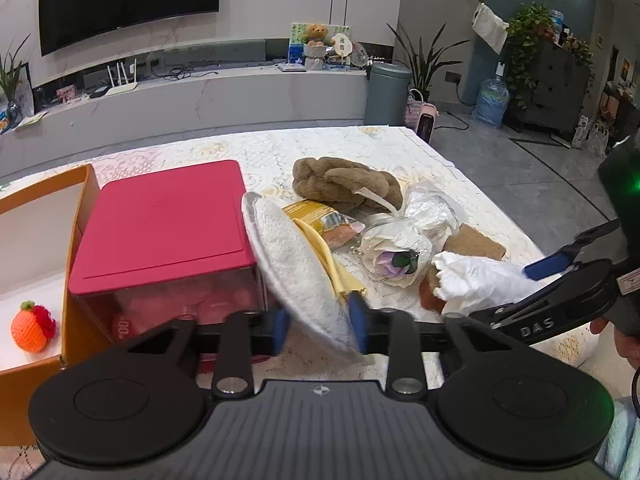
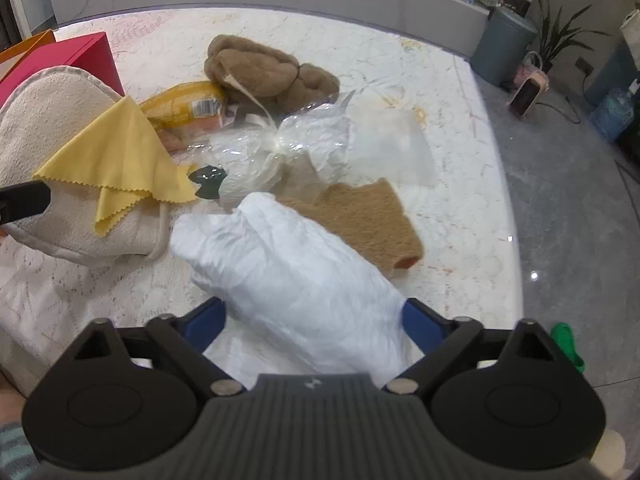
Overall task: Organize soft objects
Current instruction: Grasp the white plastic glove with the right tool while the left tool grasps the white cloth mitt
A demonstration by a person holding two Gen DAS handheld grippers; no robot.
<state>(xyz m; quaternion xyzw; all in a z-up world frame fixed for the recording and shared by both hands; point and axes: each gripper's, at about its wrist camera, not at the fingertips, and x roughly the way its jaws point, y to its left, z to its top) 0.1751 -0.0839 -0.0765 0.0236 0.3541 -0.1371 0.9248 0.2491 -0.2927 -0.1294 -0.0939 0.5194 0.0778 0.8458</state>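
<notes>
My left gripper (image 1: 320, 328) is shut on a white fluffy round pad (image 1: 296, 268) and holds it on edge, with a yellow cloth (image 1: 324, 256) draped against it. The pad (image 2: 60, 136) and cloth (image 2: 124, 152) also show in the right wrist view. My right gripper (image 2: 316, 320) is shut on a crumpled white cloth (image 2: 288, 264), which also shows in the left wrist view (image 1: 476, 276). A brown plush (image 1: 344, 184) lies further back. A brown sponge pad (image 2: 360, 216) lies beside the white cloth.
A red-lidded clear box (image 1: 164, 228) stands left of the pad. An orange open box (image 1: 36, 248) holds a knitted orange fruit (image 1: 32, 328). A plastic-wrapped flower (image 1: 396, 256), a yellow snack packet (image 2: 188, 108) and a clear bag (image 2: 392, 144) lie mid-table. The table edge (image 2: 516, 216) runs along the right.
</notes>
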